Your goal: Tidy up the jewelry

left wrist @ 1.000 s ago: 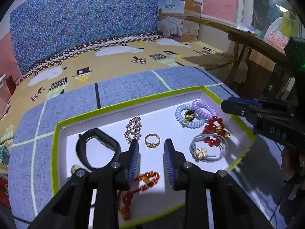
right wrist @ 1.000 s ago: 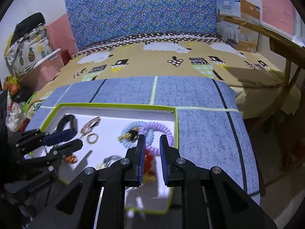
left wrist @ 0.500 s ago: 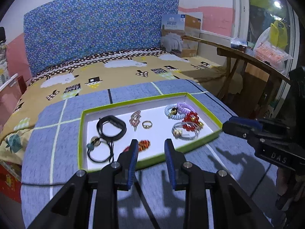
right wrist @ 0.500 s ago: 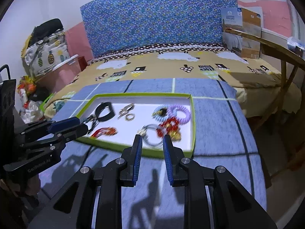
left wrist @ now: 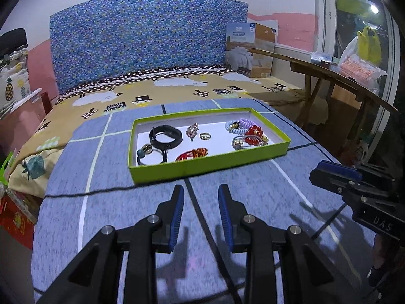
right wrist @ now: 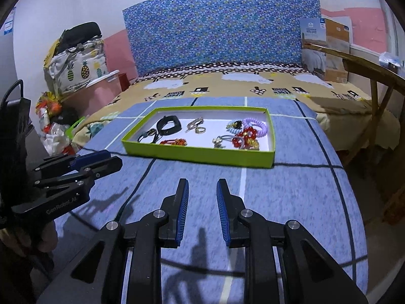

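While both grippers hover over the blue-grey checked bench cloth [left wrist: 253, 177], left gripper [left wrist: 198, 217] and right gripper [right wrist: 202, 212] gape empty. Jewelry sits in the shallow lime-green cardboard tray [left wrist: 207, 164] ahead. Risk: red bead bracelet [left wrist: 254, 135] tangled with the grey hair tie [left wrist: 240, 142] lifts both. Readable: "DAS", "GenRobot.AI".

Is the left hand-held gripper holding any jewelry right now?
No. The left hand-held gripper is open and empty over the blue mat, short of the green tray.
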`<state>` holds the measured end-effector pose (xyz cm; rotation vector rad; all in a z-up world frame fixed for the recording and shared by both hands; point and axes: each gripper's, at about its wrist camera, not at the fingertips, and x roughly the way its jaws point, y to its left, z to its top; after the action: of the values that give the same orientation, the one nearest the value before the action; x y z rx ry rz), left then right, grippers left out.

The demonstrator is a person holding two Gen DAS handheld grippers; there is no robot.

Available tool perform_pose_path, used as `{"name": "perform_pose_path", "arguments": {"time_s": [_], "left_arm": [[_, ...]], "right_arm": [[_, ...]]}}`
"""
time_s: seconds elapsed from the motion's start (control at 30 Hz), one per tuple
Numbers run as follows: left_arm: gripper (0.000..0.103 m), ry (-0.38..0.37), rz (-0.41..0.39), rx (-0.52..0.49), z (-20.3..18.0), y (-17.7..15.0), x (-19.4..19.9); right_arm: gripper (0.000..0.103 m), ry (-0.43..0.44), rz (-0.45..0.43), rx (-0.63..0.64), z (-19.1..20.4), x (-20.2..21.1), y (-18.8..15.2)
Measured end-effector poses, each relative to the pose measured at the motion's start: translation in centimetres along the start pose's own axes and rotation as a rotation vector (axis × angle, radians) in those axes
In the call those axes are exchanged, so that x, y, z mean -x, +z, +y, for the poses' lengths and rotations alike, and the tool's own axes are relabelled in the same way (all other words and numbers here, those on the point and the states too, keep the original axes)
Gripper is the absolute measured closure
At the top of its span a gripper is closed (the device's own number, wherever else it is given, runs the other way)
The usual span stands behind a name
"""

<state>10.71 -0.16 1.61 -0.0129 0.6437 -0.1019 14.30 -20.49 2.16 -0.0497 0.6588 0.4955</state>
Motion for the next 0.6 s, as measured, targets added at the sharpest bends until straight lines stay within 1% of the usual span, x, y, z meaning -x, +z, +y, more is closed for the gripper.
{"name": "perform_pose_path", "arguments": {"time_s": [0.33, 0.6], "left_arm": [[0.074, 0.01, -0.001, 0.011, -0.3, -2.3, 1.6], [0.074, 0.016, -0.003, 0.005, -0.5, -3.4, 2.3]], "right_arm": [[0.079, -0.013, -0.004, 0.009, 0.9, 1.4, -2.5], [0.079, -0.017, 0.011, 0.013, 1.1, 1.7, -3.6]]}}
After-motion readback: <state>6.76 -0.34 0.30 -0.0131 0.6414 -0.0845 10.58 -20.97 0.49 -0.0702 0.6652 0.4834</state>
